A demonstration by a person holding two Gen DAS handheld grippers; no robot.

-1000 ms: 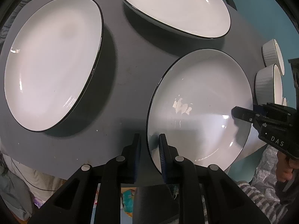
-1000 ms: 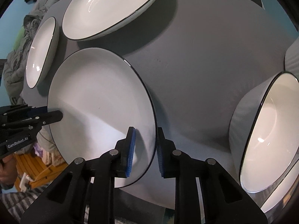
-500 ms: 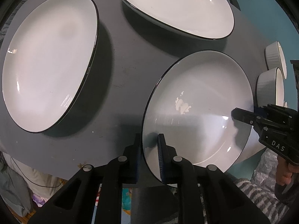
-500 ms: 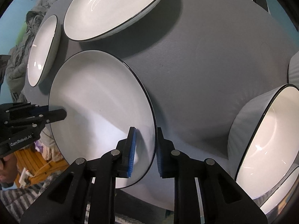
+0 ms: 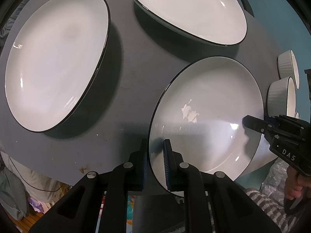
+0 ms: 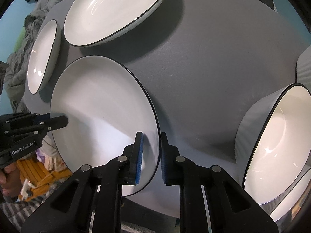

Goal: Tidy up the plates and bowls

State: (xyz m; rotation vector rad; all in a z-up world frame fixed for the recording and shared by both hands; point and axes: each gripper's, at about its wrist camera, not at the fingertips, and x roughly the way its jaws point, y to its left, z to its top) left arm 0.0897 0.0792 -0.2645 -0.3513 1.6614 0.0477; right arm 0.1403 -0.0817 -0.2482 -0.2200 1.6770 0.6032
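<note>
My left gripper (image 5: pixel 155 155) and right gripper (image 6: pixel 150 155) each clench opposite rims of the black-edged white ceramic plate (image 5: pixel 210 108), sharing its weight for stacking

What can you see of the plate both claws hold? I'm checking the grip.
The plate is round, shallow, glossy white with a thin black rim, apparently ceramic. It is tilted, its near edge past the grey table edge. The left claw pinches one rim, the right claw the opposite. Its far edge is hidden.
</note>
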